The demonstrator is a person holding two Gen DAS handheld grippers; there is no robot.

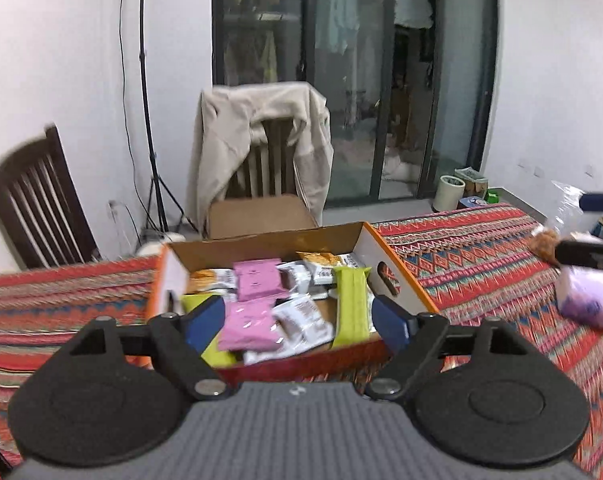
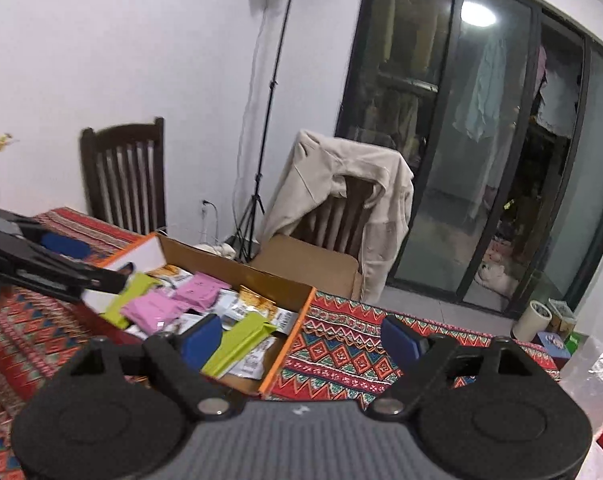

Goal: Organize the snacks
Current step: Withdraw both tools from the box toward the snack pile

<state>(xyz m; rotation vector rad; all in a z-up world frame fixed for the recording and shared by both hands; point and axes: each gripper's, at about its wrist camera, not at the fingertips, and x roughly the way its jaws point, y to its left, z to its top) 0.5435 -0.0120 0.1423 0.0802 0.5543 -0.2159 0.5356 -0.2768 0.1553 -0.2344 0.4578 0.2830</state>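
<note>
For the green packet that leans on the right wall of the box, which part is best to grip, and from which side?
Grip the raised far end of the green packet, coming from above. It lies tilted against the right wall of the box, so that end stands clear of the white packets beside it. The open left hand-held gripper could probably close across its narrow width.

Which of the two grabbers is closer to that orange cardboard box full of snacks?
Left. The left gripper hangs open right over the near edge of the orange cardboard box, fingers spanning the packets. The right gripper is open too, off the box's right side, mostly above the patterned tablecloth.
</note>
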